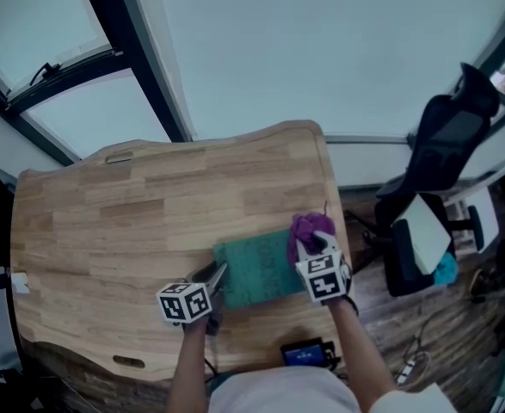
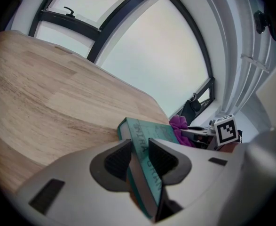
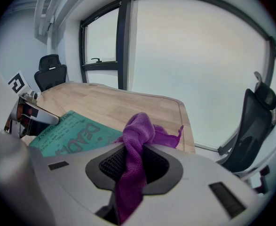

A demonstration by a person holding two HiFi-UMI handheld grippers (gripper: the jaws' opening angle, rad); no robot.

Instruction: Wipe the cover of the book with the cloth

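Note:
A teal book (image 1: 254, 270) lies flat on the wooden table (image 1: 132, 213) near its front right. My left gripper (image 1: 215, 280) is shut on the book's left edge; in the left gripper view the spine (image 2: 145, 161) sits clamped between the jaws (image 2: 138, 160). My right gripper (image 1: 314, 246) is shut on a purple cloth (image 1: 309, 228) at the book's right edge. In the right gripper view the cloth (image 3: 137, 142) bunches up out of the jaws, with the book's cover (image 3: 72, 136) to the left.
A black office chair (image 1: 441, 157) stands right of the table, close to its right edge. A dark device (image 1: 304, 352) lies at the table's front edge. Large windows (image 1: 321, 50) run behind the table.

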